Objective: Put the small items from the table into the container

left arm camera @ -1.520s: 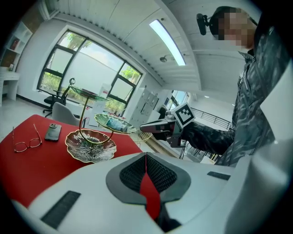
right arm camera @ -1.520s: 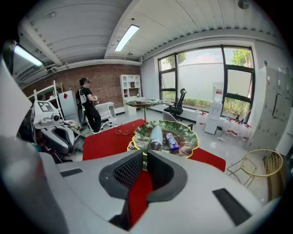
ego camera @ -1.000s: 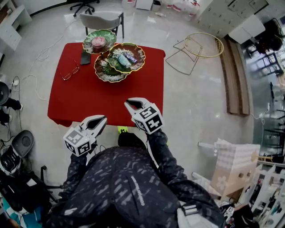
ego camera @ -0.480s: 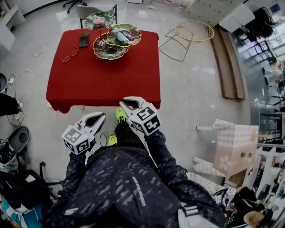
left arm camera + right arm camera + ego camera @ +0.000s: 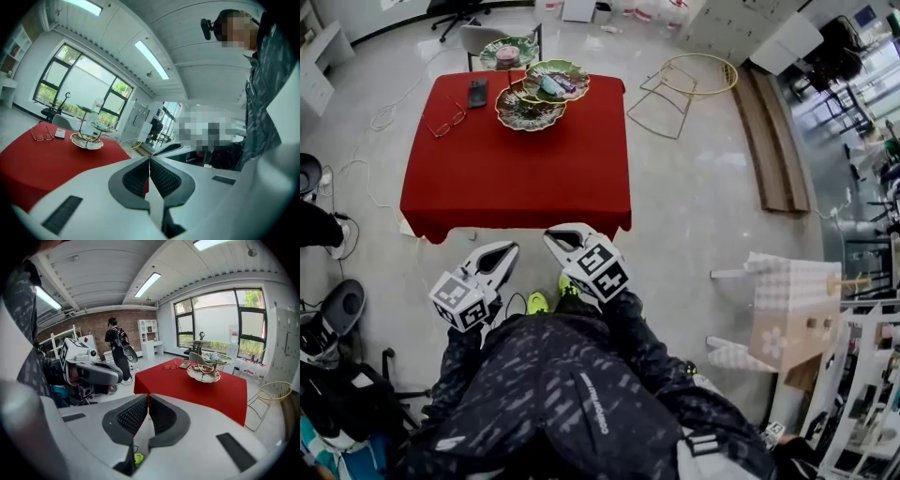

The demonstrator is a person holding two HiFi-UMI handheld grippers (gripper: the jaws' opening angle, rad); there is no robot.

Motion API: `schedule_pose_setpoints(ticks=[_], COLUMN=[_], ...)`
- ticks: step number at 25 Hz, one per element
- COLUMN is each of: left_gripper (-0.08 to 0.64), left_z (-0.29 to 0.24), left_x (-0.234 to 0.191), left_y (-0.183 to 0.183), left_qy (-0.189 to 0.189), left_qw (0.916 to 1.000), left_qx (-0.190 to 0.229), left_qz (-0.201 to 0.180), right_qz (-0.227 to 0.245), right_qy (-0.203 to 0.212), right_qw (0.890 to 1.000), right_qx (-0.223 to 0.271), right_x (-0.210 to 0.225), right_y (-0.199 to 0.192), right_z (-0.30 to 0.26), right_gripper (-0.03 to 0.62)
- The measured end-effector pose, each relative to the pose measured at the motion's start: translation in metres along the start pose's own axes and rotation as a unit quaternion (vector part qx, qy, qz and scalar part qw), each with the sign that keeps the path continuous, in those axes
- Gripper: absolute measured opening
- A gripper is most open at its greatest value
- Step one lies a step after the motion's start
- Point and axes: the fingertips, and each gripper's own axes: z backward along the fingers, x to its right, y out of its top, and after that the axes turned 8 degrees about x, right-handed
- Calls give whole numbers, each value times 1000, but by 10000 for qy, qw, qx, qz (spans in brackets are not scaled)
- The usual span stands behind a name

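Observation:
A red table (image 5: 516, 178) stands ahead of me, with a tiered dish stand (image 5: 530, 105) at its far end. Small wrapped items (image 5: 553, 84) lie in its upper dish. Glasses (image 5: 448, 125) and a dark phone (image 5: 477, 93) lie on the cloth to the left of the stand. My left gripper (image 5: 508, 249) hangs shut and empty, short of the table's near edge. Beside it, my right gripper (image 5: 553, 233) is just closing its jaws with nothing between them. The left gripper view shows the stand (image 5: 86, 140) far off; the right gripper view shows the stand (image 5: 204, 373) likewise.
A grey chair (image 5: 492, 37) stands behind the table. A gold wire frame (image 5: 689, 80) and wooden planks (image 5: 773, 141) lie on the floor to the right. A beige box (image 5: 792, 309) is at my right, dark gear (image 5: 328, 319) at my left. A person (image 5: 115, 350) stands by shelves.
I have backed away from the table, which now sits farther up in the head view. Both grippers came back with me, off the table's edge, over the floor.

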Motion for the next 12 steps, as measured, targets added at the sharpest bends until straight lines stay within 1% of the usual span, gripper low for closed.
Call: schedule_pose_setpoints(ticks=[3, 6, 12], left_gripper=[11, 11, 11], left_z=[0, -2, 0], left_x=[4, 4, 7], left_y=[10, 12, 15], left_qy=[-2, -39, 5], left_qw=[9999, 9998, 9998], left_qx=[112, 140, 170], left_qz=[-57, -141, -128], right_qz=[44, 63, 149], right_qy=[73, 55, 74], right_qw=[9999, 9996, 9992], right_qx=[135, 253, 367], right_x=[-7, -11, -20], right_y=[10, 15, 21], right_z=[4, 6, 13], right_gripper=[23, 23, 23])
